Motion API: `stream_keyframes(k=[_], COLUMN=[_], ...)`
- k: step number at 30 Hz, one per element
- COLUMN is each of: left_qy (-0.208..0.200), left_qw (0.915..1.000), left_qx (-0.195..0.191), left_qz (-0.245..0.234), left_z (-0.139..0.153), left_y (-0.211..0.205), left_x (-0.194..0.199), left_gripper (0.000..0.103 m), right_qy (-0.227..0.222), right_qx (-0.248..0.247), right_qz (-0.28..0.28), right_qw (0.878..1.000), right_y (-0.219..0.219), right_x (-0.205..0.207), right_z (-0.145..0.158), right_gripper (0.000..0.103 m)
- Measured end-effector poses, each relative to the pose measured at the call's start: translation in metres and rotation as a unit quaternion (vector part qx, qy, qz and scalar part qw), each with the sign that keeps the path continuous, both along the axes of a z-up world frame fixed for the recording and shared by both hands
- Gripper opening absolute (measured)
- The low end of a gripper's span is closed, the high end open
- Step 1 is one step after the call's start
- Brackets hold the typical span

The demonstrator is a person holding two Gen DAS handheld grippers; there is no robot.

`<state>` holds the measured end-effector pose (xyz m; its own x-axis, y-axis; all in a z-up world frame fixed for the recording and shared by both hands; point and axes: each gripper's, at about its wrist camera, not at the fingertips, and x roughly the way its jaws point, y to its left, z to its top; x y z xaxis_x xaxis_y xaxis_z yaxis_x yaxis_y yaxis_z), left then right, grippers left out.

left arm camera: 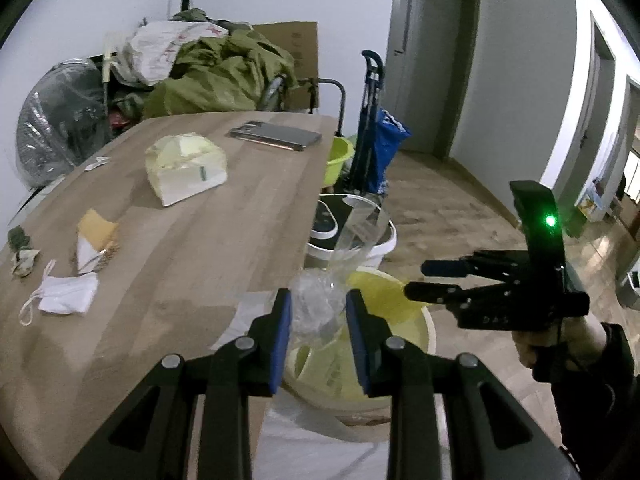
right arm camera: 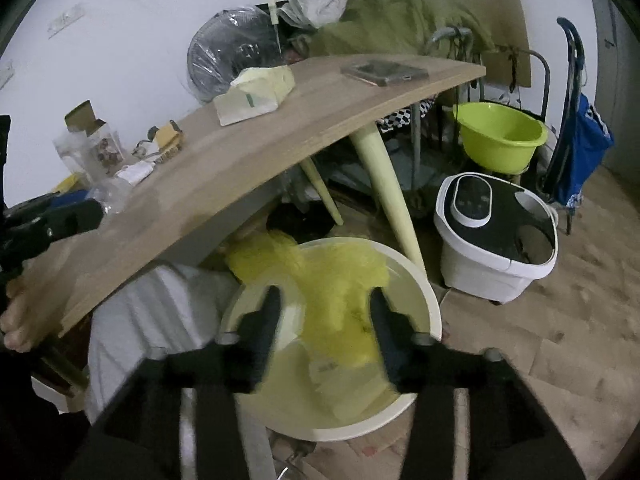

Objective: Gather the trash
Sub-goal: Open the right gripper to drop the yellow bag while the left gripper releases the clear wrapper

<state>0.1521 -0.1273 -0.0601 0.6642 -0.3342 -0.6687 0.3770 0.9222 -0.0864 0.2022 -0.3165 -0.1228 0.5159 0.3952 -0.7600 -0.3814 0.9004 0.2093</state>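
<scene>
My left gripper [left arm camera: 319, 300] is shut on a crumpled clear plastic wrapper [left arm camera: 312, 320], at the table's near edge beside a white bin with a yellow liner [left arm camera: 430, 332]. My right gripper [right arm camera: 325, 296] hangs open right over that bin [right arm camera: 434, 308], with only the yellow liner [right arm camera: 340, 280] showing between its fingers. In the left wrist view the right gripper [left arm camera: 416, 280] floats to the right, held by a hand. On the wooden table [left arm camera: 224, 248] lie a white face mask [left arm camera: 64, 296], a yellow and white paper scrap [left arm camera: 96, 240], a crumpled greenish bit [left arm camera: 22, 256] and a small white wrapper [left arm camera: 96, 164].
A pale yellow tissue pack [left arm camera: 186, 168] and a phone [left arm camera: 276, 136] lie further back on the table. On the floor past the bin stand a white and black appliance [right arm camera: 496, 232], a green basin [right arm camera: 500, 136] and a blue trolley bag [right arm camera: 580, 148]. Table legs [right arm camera: 388, 200] slant beside the bin.
</scene>
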Motion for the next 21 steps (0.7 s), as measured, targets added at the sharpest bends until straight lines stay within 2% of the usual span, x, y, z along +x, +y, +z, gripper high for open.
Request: stream_keyframes(k=[5, 9, 21], left_qy=[0.010, 0.035, 0.082], left_qw=[0.9998, 0.9989, 0.9943], left_qx=[-0.001, -0.004, 0.024], left_qz=[-0.015, -0.030, -0.063], left_z=[-0.008, -0.022, -0.056], left_y=[-0.012, -0.020, -0.058], left_x=[0.005, 0.017, 0.043], left_gripper=[0.027, 0.027, 0.030], right_qy=[-0.001, 0.003, 0.001], right_qx=[0.005, 0.007, 0.013], right_qz=[-0.008, -0.017, -0.046], right_qw=[1.000, 1.000, 0.999], right_y=[-0.004, -0.010, -0.025], right_x=[0.002, 0.005, 0.004], right_z=[-0.001, -0.003, -0.006], right_gripper=[0.048, 0.048, 0.048])
